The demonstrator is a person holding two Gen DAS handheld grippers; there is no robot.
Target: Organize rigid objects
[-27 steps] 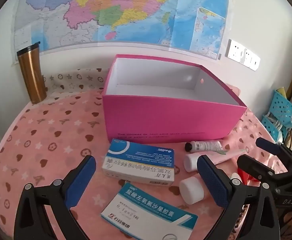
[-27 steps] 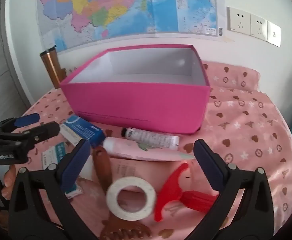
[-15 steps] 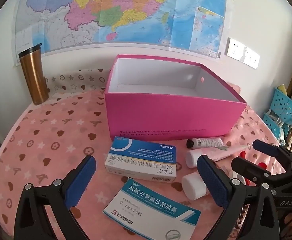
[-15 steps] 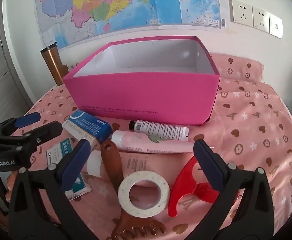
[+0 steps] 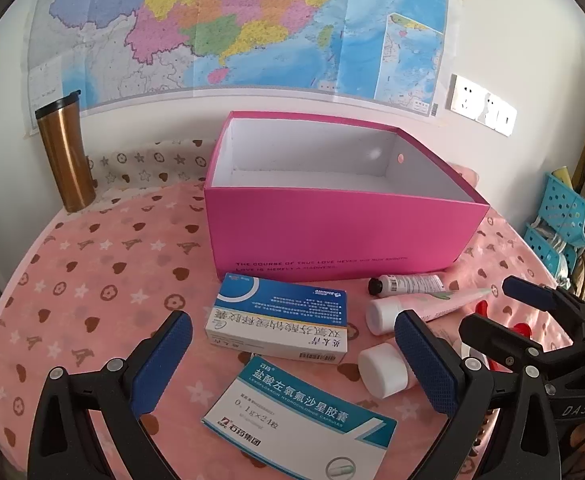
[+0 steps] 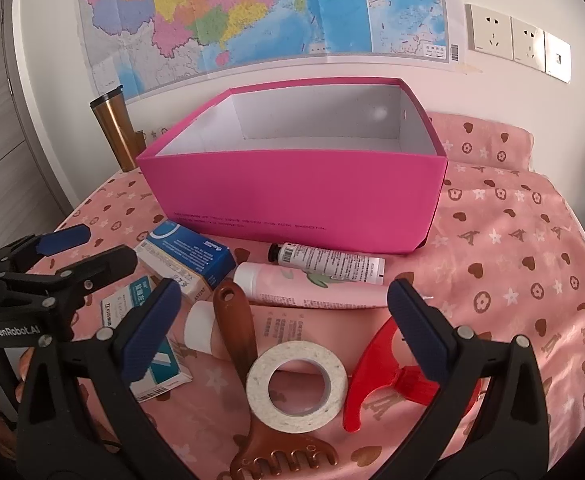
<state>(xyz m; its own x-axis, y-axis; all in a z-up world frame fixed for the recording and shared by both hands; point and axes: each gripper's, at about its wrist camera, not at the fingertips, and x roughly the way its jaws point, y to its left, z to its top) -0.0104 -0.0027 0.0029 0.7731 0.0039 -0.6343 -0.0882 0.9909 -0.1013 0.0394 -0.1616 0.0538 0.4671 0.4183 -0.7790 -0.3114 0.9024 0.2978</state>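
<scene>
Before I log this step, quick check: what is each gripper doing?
Left gripper: open, holding nothing.
Right gripper: open, holding nothing.

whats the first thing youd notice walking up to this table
The big open pink box in the middle of the pink patterned tablecloth, with nothing visible inside, under a colourful wall map. In front of it lies a clutter: medicine boxes, tubes, a white tape roll and a brown comb. Both the left gripper and right gripper hover open over it.
</scene>
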